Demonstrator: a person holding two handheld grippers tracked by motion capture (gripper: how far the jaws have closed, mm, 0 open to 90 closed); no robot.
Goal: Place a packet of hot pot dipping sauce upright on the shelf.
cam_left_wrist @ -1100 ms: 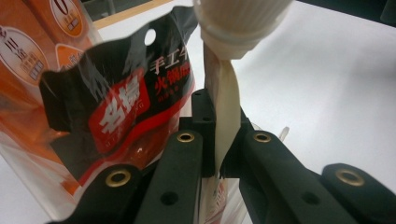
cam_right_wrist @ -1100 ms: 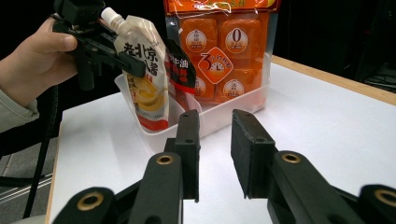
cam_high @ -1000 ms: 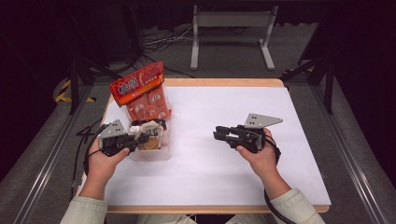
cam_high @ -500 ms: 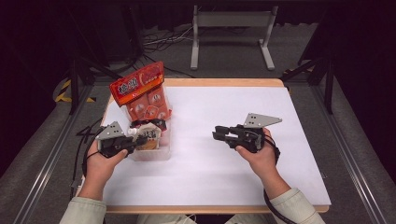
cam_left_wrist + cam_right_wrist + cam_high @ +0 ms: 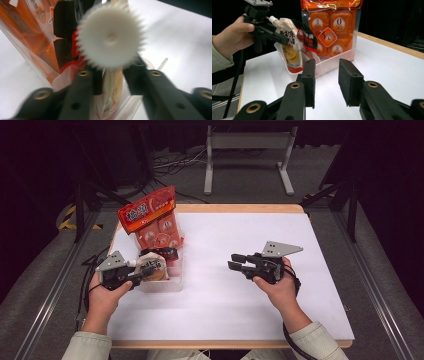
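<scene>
Spouted sauce pouch (image 5: 289, 47), soft, light and slippery-skinned, hangs pinched below its white cap (image 5: 111, 37) in the left gripper (image 5: 145, 270), just above the clear bin (image 5: 162, 282); its stiff neck offers the surest hold. The right gripper (image 5: 326, 80) gapes unladen, well apart.

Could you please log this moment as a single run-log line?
left gripper: shut on spouted sauce pouch, over clear bin | right gripper: open, idle above table

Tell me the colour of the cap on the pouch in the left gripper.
White cap, clearest in the left gripper view.
</scene>
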